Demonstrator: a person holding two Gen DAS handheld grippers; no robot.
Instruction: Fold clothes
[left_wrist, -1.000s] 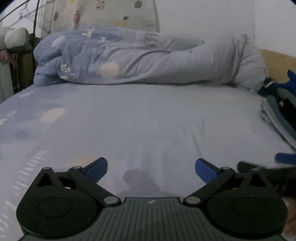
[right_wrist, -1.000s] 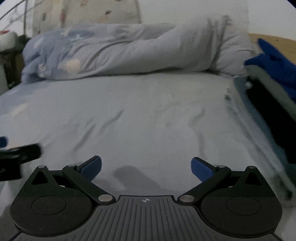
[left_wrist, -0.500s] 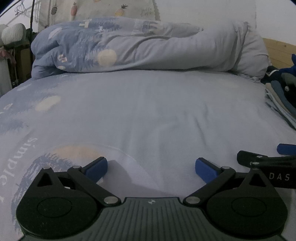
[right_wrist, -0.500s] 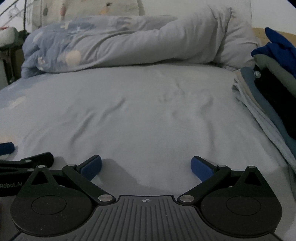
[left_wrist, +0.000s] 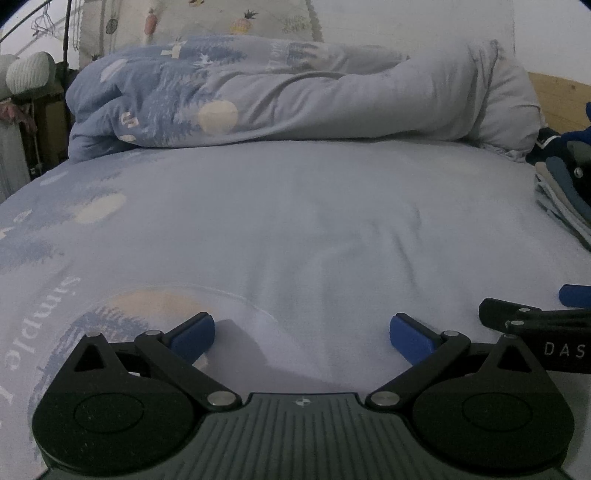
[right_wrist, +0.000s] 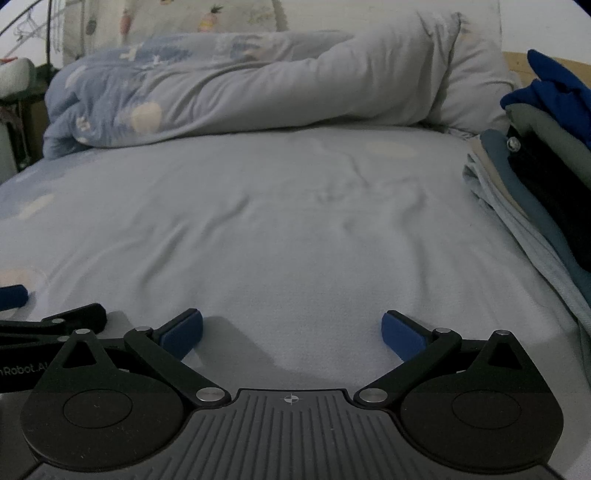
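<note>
Nearest, the left gripper (left_wrist: 302, 334) and right gripper (right_wrist: 291, 332) rest low over the bedsheet (right_wrist: 295, 229), fingers spread wide, holding nothing. Farther right, the clothes (right_wrist: 543, 155) lie stacked at the bed's edge. Beyond, the duvet (left_wrist: 295, 92). Judged next: lift one top garment only, leaving the stack undisturbed.

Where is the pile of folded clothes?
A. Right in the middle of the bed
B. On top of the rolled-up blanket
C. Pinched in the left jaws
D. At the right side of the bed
D. The pile of folded clothes sits along the right edge of the bed, with a blue garment on top; the left gripper and right gripper both have their jaws open and empty.
</note>
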